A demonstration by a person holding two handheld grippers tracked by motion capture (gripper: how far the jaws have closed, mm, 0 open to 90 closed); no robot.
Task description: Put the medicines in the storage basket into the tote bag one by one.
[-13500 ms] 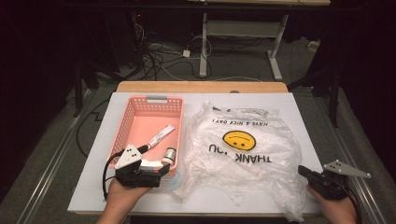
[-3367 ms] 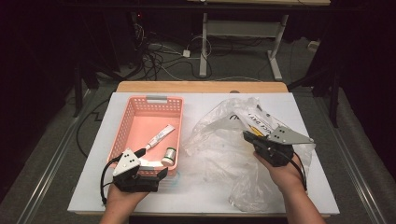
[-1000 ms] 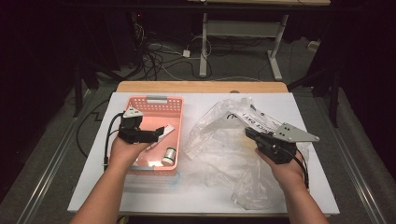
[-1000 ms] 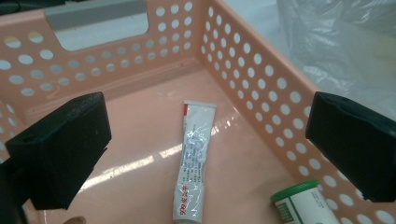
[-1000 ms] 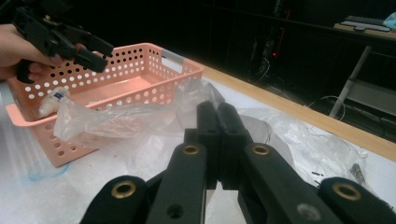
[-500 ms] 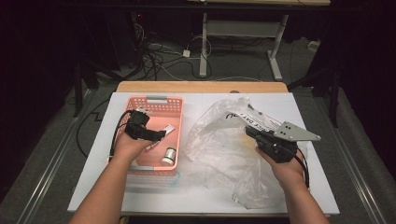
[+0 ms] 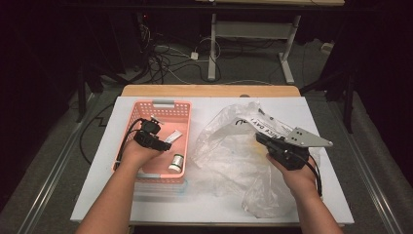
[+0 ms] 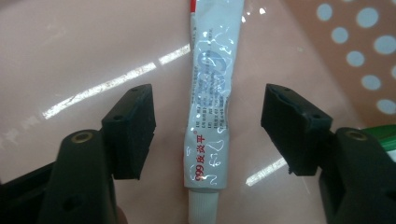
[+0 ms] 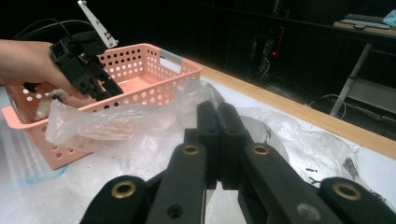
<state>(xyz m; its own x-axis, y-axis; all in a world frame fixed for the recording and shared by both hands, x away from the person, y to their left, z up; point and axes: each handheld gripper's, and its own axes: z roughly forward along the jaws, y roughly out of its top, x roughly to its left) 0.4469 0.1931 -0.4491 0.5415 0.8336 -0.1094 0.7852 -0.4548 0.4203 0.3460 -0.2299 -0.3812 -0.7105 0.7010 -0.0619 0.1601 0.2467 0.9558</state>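
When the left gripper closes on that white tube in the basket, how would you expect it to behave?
The tube looks crinkled and glossy, so it will probably dent and might slip between the pads. It looks light and flattened, so unlikely to roll on the basket floor. The left gripper straddles its middle, so it should lift level.

Between the left gripper's [image 8: 210,126] matt black rubbery pads [image 8: 133,126]: glossy, wrinkled tube [image 8: 212,102]. Beneath: smooth, glossy pink plastic basket [image 8: 70,56]. Right gripper [image 9: 217,135] pinches thin, crinkled clear plastic bag [image 9: 116,123].
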